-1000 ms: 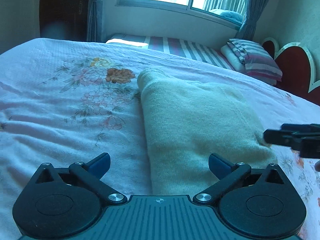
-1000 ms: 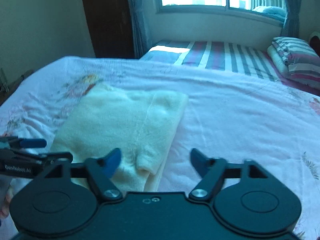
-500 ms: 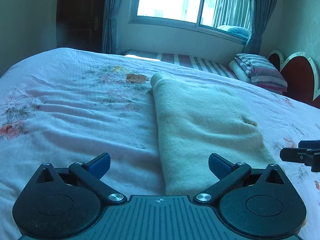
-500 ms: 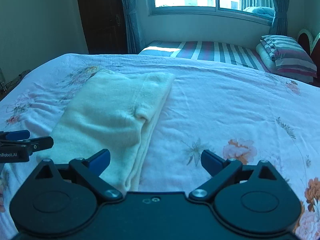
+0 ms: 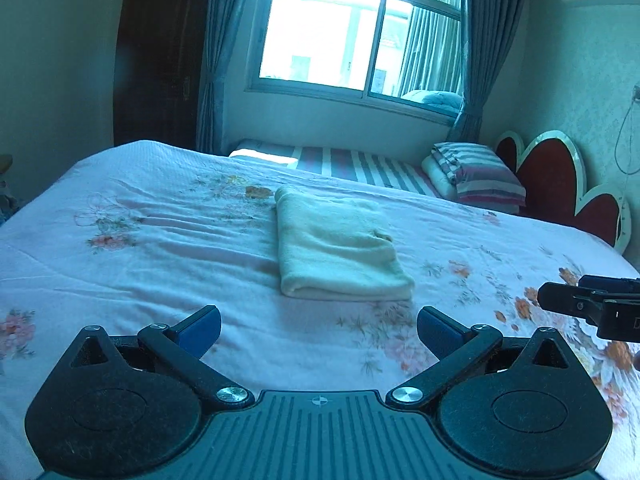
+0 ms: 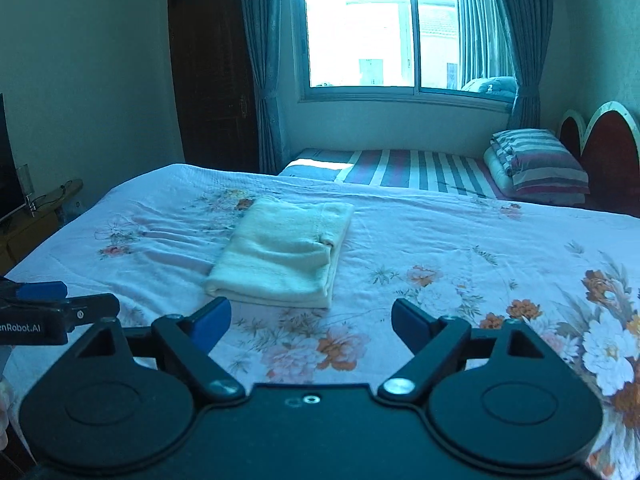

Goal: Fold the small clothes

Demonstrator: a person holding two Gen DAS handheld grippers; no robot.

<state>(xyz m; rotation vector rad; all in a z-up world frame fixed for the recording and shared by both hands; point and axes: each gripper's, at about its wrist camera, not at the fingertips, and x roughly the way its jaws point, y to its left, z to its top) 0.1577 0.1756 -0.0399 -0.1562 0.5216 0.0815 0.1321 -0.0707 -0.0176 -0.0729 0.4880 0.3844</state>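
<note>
left black two-finger gripper with blue pads spread wide, holding nothing, hovering above the pink floral bedsheet, pointed toward the window. right black two-finger gripper with blue pads likewise wide apart and empty, level beside it. folded cream knitted garment lying flat on the sheet ahead of both, apart from the fingertips. striped folded bedding near the red headboard.

Cream garment folded flat on bed
</note>
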